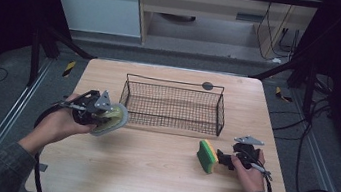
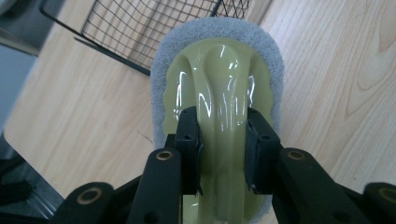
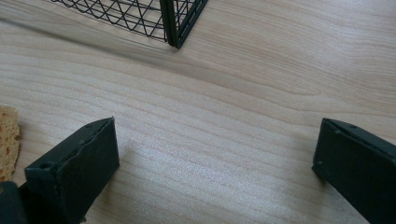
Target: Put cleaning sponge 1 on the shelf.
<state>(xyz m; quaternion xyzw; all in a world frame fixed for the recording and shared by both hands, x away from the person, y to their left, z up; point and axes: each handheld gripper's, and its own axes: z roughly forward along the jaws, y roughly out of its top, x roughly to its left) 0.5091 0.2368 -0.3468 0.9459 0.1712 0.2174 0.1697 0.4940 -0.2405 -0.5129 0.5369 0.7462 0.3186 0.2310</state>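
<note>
Item one: your left hand-held gripper [image 1: 105,112], held above the left part of the worktop [image 1: 147,173], jaws closed on the raised glossy handle of a scrubbing pad [image 2: 219,107]; pale yellow-green plastic top, grey-white fibre rim; in the high view the pad sits tilted at the gripper's tip, just beside the near left corner of the basket. Item two: wire basket [image 1: 173,107], black mesh, rectangular, standing at the middle of the worktop toward the far side, with nothing visible inside it. Item three: sponge [image 1: 208,157], yellow with a green face, standing on edge on the worktop in front of the basket's near right corner. Item four: your right hand-held gripper [image 1: 222,159], low over the worktop just right of the sponge; in the right gripper view its jaws stand wide apart with bare wood between them, holding nothing, and the sponge's edge [image 3: 8,140] lies just outside the left jaw.
</note>
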